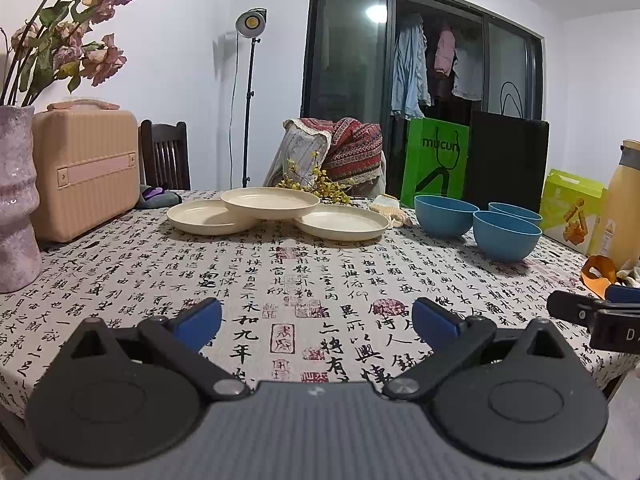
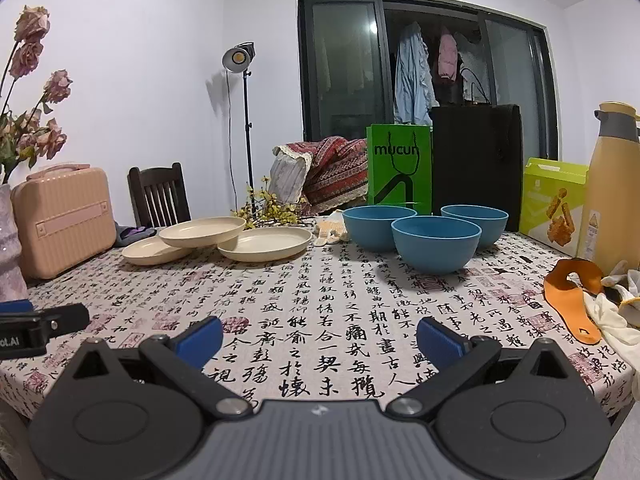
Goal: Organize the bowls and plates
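Three cream plates lie at the far middle of the table: a left plate (image 1: pixel 208 217), a right plate (image 1: pixel 342 222), and a top plate (image 1: pixel 269 202) resting across both. Three blue bowls stand to their right, the nearest bowl (image 2: pixel 435 243) in front of a left one (image 2: pixel 378 226) and a right one (image 2: pixel 476 222). My left gripper (image 1: pixel 317 326) is open over the near tablecloth, holding nothing. My right gripper (image 2: pixel 319 340) is also open and empty, well short of the bowls. The right gripper's tip (image 1: pixel 588 310) shows at the left wrist view's right edge.
A pink case (image 1: pixel 86 170) and vase (image 1: pixel 16 200) stand at the left. A green bag (image 2: pixel 399 170), black bag (image 2: pixel 476 160), snack box (image 2: pixel 554 200) and yellow flask (image 2: pixel 614 184) line the back right. An orange strip (image 2: pixel 574 300) and white cloth lie at the right edge.
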`<state>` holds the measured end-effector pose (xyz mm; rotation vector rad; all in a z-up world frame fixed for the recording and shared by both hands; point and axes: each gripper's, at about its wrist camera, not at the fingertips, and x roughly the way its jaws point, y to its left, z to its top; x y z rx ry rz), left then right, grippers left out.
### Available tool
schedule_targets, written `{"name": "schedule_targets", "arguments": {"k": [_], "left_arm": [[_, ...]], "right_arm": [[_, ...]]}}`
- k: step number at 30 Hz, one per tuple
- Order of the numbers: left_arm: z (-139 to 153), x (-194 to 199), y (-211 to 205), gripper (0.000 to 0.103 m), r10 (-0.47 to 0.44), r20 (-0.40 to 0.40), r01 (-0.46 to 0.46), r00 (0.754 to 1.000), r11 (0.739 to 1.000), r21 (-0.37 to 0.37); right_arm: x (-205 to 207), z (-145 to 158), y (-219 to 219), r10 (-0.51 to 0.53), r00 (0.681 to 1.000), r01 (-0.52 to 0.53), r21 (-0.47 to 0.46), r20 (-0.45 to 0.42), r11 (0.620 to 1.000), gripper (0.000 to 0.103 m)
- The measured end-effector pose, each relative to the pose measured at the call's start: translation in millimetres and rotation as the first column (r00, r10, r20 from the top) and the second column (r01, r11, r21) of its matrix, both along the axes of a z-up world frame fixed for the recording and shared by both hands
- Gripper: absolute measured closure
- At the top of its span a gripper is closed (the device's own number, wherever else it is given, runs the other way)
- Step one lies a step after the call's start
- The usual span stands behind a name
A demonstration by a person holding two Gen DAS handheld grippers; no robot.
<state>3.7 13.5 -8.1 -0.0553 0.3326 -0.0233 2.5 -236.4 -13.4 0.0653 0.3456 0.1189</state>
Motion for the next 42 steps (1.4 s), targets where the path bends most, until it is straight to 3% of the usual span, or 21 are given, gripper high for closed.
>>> {"name": "schedule_targets", "arguments": {"k": [42], "left_arm": [[2, 77, 37, 0.000, 0.066, 0.018, -0.064, 0.998, 0.996, -0.068]], "right_arm": [[93, -3, 46, 0.078, 0.997, -0.078, -0.013, -0.018, 0.997, 0.000]]}}
